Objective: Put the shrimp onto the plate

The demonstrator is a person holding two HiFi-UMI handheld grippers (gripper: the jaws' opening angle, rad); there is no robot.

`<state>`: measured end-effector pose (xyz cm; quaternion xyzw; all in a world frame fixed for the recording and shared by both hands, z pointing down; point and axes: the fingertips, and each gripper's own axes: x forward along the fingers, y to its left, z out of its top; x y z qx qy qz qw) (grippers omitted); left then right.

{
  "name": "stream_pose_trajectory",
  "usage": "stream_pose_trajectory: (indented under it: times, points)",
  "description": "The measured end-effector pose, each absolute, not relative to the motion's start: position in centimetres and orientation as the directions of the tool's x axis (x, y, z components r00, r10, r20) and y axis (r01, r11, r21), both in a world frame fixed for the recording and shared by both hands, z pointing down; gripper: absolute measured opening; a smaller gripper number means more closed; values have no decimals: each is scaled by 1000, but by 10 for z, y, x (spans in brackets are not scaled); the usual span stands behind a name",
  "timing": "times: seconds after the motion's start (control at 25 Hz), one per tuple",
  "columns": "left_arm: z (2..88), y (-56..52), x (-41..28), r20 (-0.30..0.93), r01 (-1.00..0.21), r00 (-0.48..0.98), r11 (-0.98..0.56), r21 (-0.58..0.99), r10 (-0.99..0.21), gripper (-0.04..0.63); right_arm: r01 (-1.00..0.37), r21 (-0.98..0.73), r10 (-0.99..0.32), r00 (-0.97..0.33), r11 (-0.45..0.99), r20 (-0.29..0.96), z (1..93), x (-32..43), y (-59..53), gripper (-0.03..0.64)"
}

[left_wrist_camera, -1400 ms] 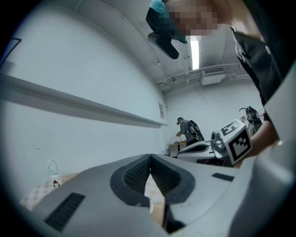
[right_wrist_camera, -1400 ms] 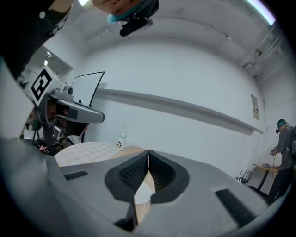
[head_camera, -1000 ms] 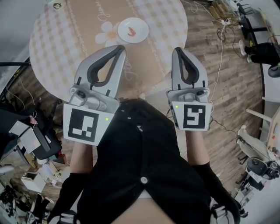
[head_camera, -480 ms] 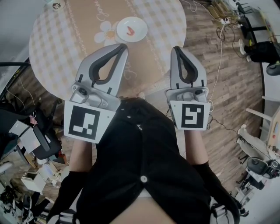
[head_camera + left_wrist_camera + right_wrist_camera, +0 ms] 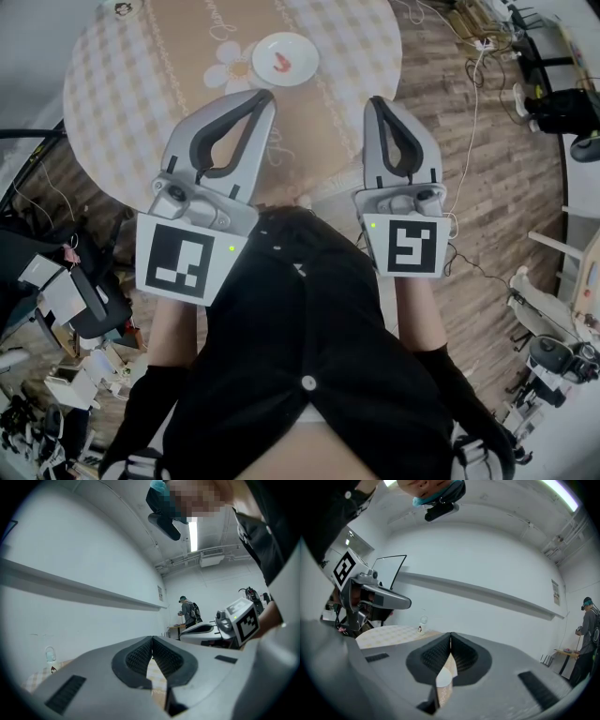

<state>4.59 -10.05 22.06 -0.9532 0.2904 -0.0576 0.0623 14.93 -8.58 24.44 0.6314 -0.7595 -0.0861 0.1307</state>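
shrimp [image 5: 280, 63]: small orange-red piece, lying in the plate, a little left of its centre. Neither claw touches it.
plate [image 5: 298, 45]: white and round, on the far part of the table, upright, with only the shrimp in it.
flower print [image 5: 228, 71]: white daisy on the cloth, just left of the plate, its petals touching the rim.
table [image 5: 112, 94]: round, with a pale checked cloth and a tan runner [image 5: 187, 33] under the plate.
small bottle [image 5: 120, 9]: far left of the plate, at the table's far edge, cut off by the frame. The right gripper view shows it [image 5: 421, 625] standing upright.
left gripper [image 5: 263, 95]: held up on the near side of the plate, well apart from it, tips pointing toward it. Its own view has the jaws pressed together at the tips [image 5: 152, 638], with nothing between the pads.
right gripper [image 5: 375, 101]: near side of the plate and off to its right, also well apart. Jaws closed tip to tip [image 5: 450, 634], nothing clamped.
marker cubes: one at the rear of each claw, left [image 5: 183, 262] and right [image 5: 411, 246], nearer the person than the plate.
person: black top [image 5: 300, 366] fills the near side, with both forearms under the cubes.
floor [image 5: 487, 187]: wood planks right of the plate, past the table edge, with cables lying on it.
background: another person [image 5: 587, 634] stands at a far bench.
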Motion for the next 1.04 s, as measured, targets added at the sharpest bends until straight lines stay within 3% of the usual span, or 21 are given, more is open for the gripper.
stream_pose_trajectory:
  times: [1.04]
  points:
    - [220, -96, 41, 72, -548, 824, -823, -148, -562, 3, -933, 292, -975, -182, 212, 125, 252, 140, -83, 2]
